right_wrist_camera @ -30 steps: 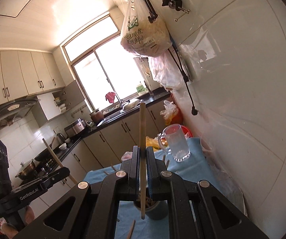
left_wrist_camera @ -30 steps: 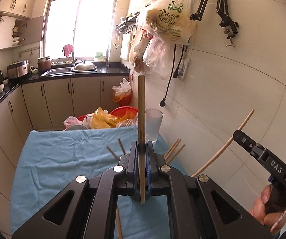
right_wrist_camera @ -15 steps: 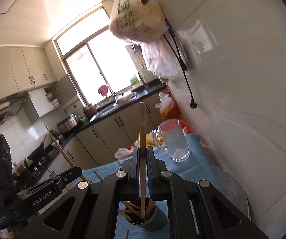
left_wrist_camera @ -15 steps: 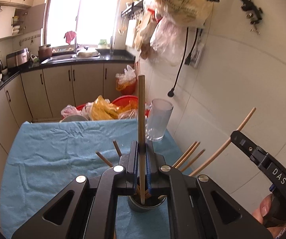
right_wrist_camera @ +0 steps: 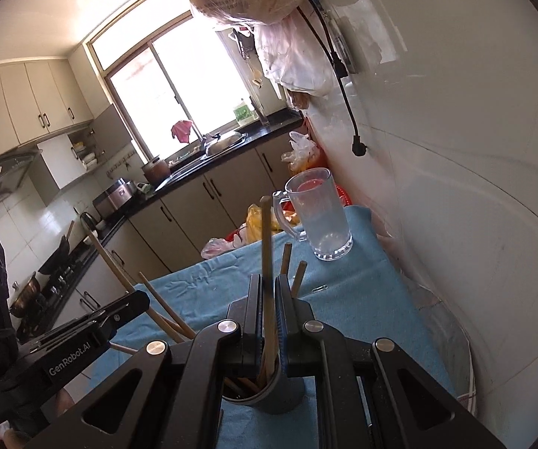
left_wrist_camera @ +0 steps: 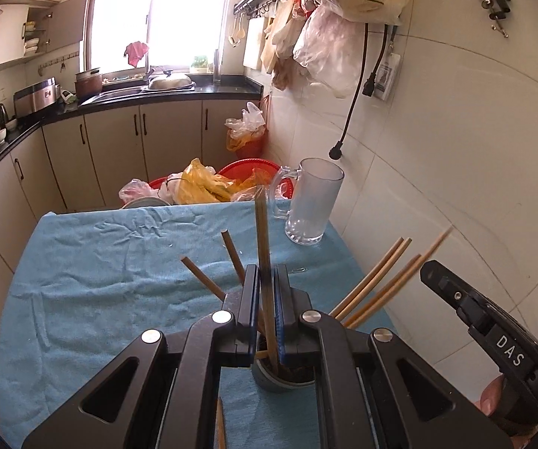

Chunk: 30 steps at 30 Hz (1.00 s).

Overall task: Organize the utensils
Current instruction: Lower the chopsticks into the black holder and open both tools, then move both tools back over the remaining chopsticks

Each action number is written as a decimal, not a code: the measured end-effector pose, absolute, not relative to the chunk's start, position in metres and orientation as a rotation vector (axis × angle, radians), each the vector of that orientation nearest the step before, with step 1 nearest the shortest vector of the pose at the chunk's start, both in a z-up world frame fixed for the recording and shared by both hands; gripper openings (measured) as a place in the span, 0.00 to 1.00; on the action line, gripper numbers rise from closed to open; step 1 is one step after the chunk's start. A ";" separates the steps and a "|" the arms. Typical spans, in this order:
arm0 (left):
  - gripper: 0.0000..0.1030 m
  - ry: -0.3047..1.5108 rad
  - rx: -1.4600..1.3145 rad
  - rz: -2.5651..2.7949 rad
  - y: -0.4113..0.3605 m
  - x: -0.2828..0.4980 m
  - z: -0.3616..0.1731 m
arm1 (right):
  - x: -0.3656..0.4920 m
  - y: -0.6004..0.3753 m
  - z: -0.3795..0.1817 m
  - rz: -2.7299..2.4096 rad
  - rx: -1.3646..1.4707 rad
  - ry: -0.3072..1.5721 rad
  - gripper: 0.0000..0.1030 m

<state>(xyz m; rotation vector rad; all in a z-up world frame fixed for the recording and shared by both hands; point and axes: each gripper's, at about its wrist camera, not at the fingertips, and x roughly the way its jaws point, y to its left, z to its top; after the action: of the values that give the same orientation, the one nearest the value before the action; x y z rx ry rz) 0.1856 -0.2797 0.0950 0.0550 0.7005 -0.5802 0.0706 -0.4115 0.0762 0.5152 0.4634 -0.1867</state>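
Both hands have come down toward the table. Each one carries a chopstick, and now the bottom ends of both sticks dip into the gray cup (left_wrist_camera: 282, 378) that stands on the blue cloth (left_wrist_camera: 93, 273).

The left gripper (left_wrist_camera: 267, 299) has its jaws pressed tight on one chopstick (left_wrist_camera: 260, 232). The stick stands almost straight up, and its low end is inside the cup. The right gripper (right_wrist_camera: 267, 299) pinches the other chopstick (right_wrist_camera: 266, 239) the same way, with its low end in the cup too.

More chopsticks (left_wrist_camera: 375, 280) already lean in the cup, fanned out to the sides. One more stick (left_wrist_camera: 221, 424) lies flat on the cloth, close to the cup. A clear glass mug (left_wrist_camera: 312, 204) stands at the far corner of the table, well apart from the cup.

A second ago the sticks were up in the air and the cup was hardly seen. Half a second ago the cup showed under the sticks. Now the cup is right below the jaws and the sticks reach into it. The jaws have stayed shut the whole time.

So I think the two sticks are almost put away. The jaws only need to let go. Then the stick on the cloth seems to be left to pick up.
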 end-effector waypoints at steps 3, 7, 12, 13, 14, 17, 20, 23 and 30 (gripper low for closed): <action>0.08 0.690 0.049 -0.586 -0.276 0.182 0.100 | 0.068 -0.413 0.083 -0.193 0.505 0.449 0.08; 0.21 0.654 0.030 -0.585 -0.266 0.170 0.114 | 0.054 -0.412 0.094 -0.202 0.504 0.413 0.08; 0.28 0.602 -0.003 -0.588 -0.238 0.147 0.133 | 0.022 -0.408 0.101 -0.208 0.529 0.372 0.18; 0.29 0.595 -0.005 -0.584 -0.231 0.142 0.135 | 0.019 -0.407 0.100 -0.205 0.533 0.374 0.19; 0.31 0.586 -0.006 -0.578 -0.222 0.136 0.136 | 0.014 -0.406 0.099 -0.201 0.539 0.378 0.20; 0.35 0.575 -0.008 -0.547 -0.195 0.122 0.132 | 0.003 -0.394 0.085 -0.172 0.559 0.414 0.20; 0.38 0.614 -0.014 -0.504 -0.163 0.114 0.112 | 0.000 -0.378 0.063 -0.140 0.563 0.484 0.20; 0.39 0.690 -0.008 -0.459 -0.135 0.114 0.081 | 0.005 -0.361 0.040 -0.111 0.558 0.565 0.20; 0.48 0.954 -0.030 -0.353 -0.075 0.124 -0.010 | 0.015 -0.326 -0.007 -0.083 0.543 0.717 0.40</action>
<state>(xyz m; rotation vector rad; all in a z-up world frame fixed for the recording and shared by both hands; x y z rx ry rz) 0.1236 -0.0753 -0.0105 -0.0299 0.9544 -0.3535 0.0153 -0.3258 -0.0069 0.5435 0.7175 -0.0834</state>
